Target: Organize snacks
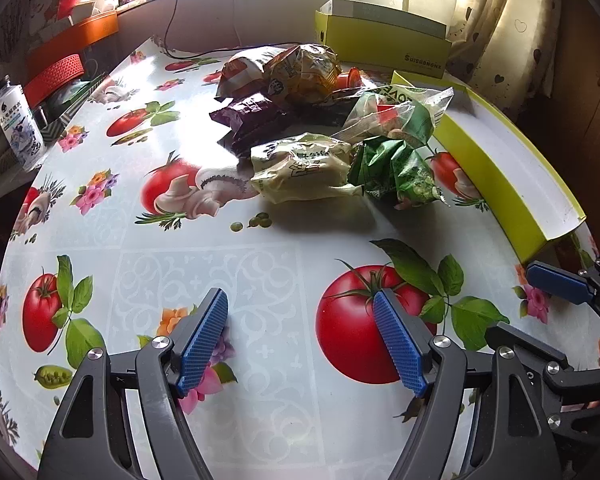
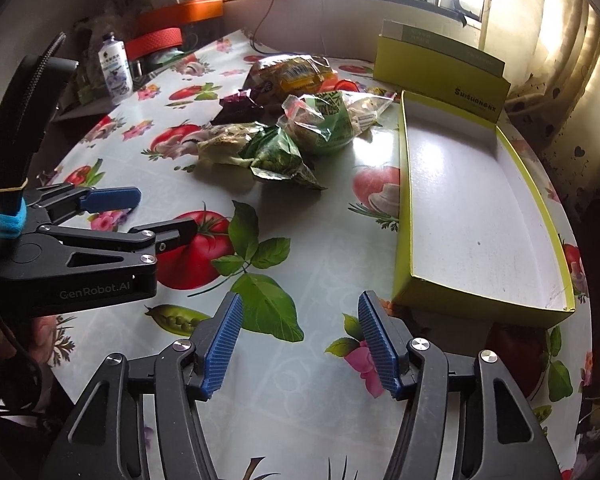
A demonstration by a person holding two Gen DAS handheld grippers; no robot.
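A pile of snack packets lies mid-table: a beige packet (image 1: 304,168) (image 2: 224,140) nearest, a green packet (image 1: 396,168) (image 2: 276,156) beside it, a purple packet (image 1: 252,116), a clear bag with green print (image 1: 400,112) (image 2: 324,124) and a yellow bag (image 1: 304,72) (image 2: 296,76) behind. An empty yellow-green box tray (image 1: 496,184) (image 2: 468,208) sits to their right. My left gripper (image 1: 300,300) (image 2: 166,210) hovers open over the tablecloth, short of the pile, nothing between its fingers. My right gripper (image 2: 300,304) is open and empty too, beside the tray's near corner; one of its blue pads (image 1: 560,284) shows in the left wrist view.
A second yellow-green box (image 1: 384,40) (image 2: 440,76) stands behind the tray. A white bottle (image 1: 18,128) (image 2: 116,68) and orange boxes (image 1: 72,36) sit off the table's left edge. A black cable (image 1: 172,24) hangs at the back. A curtain (image 2: 560,92) hangs at the right.
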